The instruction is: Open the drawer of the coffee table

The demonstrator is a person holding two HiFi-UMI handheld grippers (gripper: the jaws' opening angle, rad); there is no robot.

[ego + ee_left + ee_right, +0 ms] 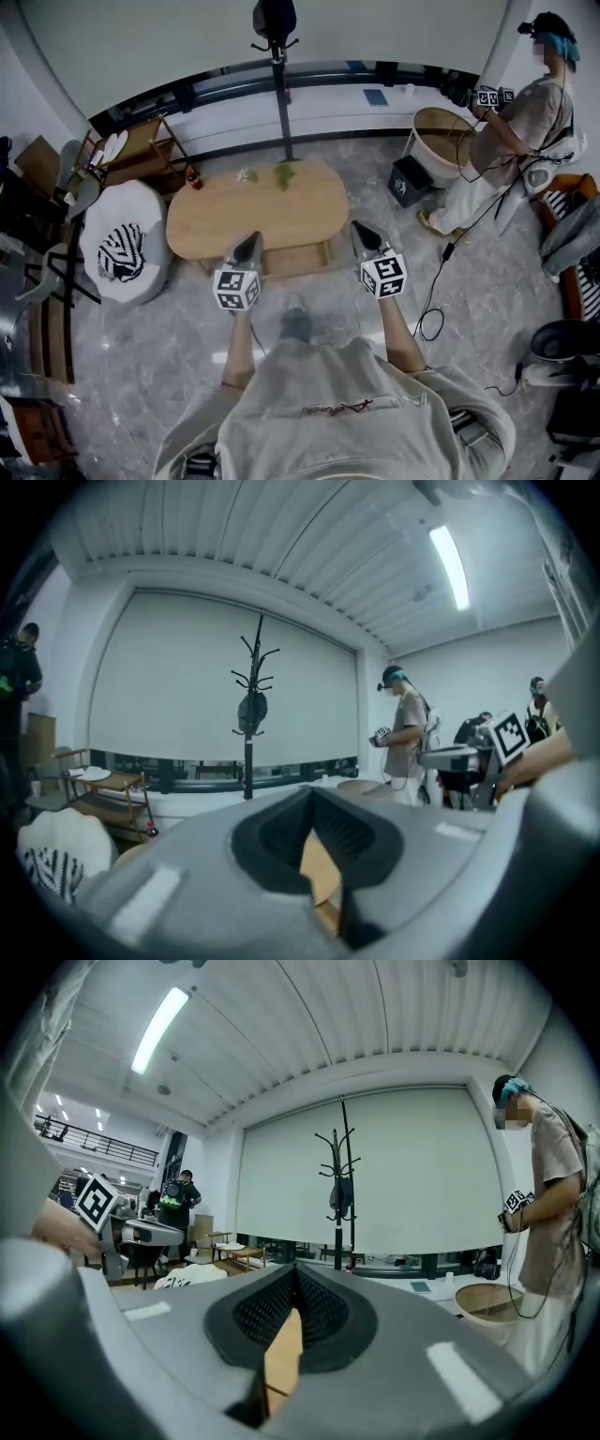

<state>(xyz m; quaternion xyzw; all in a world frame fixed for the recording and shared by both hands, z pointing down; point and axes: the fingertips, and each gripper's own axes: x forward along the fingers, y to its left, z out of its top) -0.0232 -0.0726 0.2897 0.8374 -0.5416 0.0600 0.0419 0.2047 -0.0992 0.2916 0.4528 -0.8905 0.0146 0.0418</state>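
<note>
- Left hand-held gripper point(247, 246) and right hand-held gripper point(361, 236): jaws together, empty, held over the near edge of the oval bench point(244, 211).
- Drawer point(291, 260) sits under that edge.
- White pouf point(127, 239) on the left, coat stand point(279, 84) behind, black box point(410, 180) on the right.

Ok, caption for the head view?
Left gripper and right gripper, both shut and empty, held before the oval coffee table.
</note>
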